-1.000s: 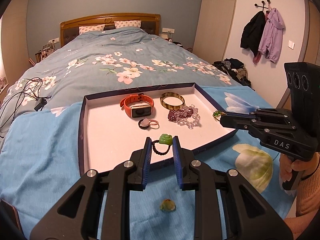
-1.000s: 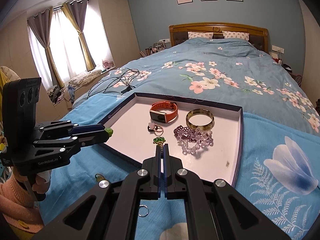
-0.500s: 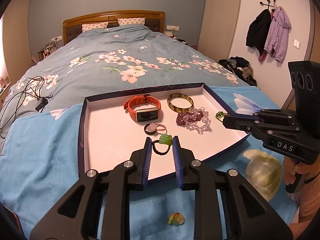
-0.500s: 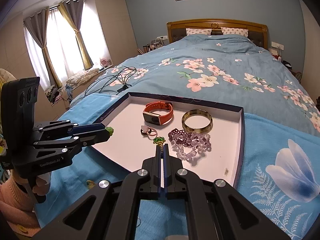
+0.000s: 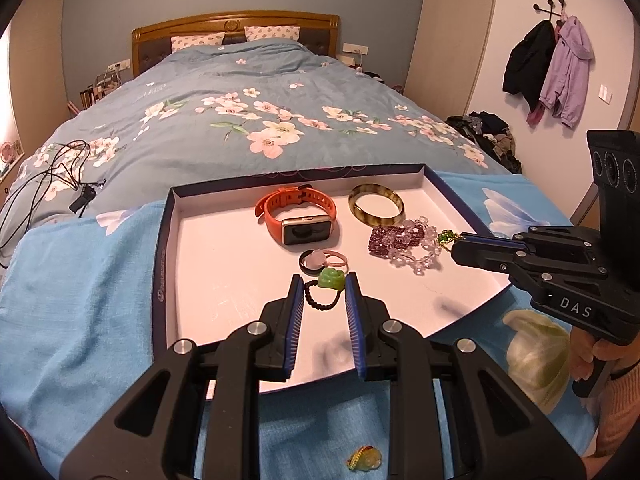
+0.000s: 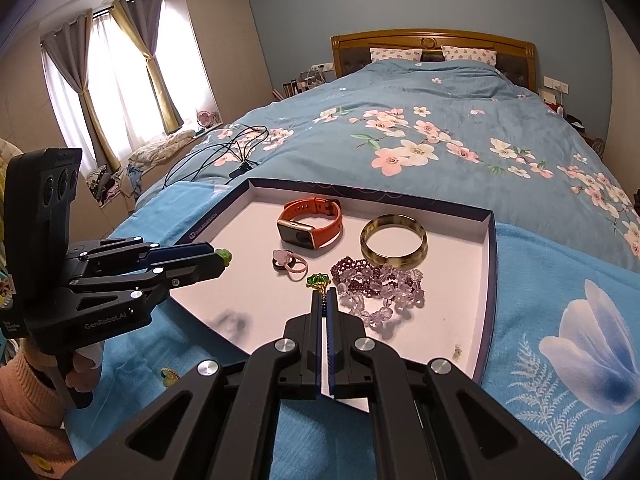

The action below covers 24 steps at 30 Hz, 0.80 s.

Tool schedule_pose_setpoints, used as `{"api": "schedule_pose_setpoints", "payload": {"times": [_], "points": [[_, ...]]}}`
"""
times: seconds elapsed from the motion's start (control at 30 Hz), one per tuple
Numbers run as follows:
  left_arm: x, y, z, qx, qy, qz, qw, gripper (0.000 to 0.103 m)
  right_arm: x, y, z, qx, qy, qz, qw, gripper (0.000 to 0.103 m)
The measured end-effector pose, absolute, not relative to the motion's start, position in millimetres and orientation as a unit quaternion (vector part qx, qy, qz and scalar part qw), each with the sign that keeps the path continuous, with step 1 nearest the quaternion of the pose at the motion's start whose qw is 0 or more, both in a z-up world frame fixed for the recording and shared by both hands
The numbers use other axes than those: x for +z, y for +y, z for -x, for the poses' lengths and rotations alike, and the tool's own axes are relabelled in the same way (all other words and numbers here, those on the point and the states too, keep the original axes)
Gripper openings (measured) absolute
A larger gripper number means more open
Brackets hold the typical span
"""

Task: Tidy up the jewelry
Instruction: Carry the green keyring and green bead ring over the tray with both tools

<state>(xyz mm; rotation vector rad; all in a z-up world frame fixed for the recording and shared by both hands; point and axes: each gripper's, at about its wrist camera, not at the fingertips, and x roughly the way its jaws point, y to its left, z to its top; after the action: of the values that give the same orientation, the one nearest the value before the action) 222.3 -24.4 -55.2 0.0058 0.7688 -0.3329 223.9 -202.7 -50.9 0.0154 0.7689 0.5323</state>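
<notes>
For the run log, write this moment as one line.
left hand-held gripper holds green flower bracelet over tray | right hand-held gripper holds green pendant over tray

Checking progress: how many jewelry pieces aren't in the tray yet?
3: green-rose black-cord bracelet in left claw, green-and-gold ornament in right claw, yellow-green trinket on blue blanket. Others may be hidden.

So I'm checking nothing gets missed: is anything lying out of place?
Yes. A small green-yellow ring lies on the blue blanket, outside the tray, near its front edge. The watch, bangle and bead bracelets lie inside the tray.
</notes>
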Motion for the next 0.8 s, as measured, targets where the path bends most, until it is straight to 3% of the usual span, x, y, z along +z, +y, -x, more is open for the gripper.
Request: {"api": "schedule_pose_setpoints", "payload": {"times": [0.8], "points": [[-75, -35, -258, -0.149, 0.409, -0.008, 0.900, 0.021, -71, -190, -254, 0.247, 0.409, 0.001, 0.878, 0.001]]}}
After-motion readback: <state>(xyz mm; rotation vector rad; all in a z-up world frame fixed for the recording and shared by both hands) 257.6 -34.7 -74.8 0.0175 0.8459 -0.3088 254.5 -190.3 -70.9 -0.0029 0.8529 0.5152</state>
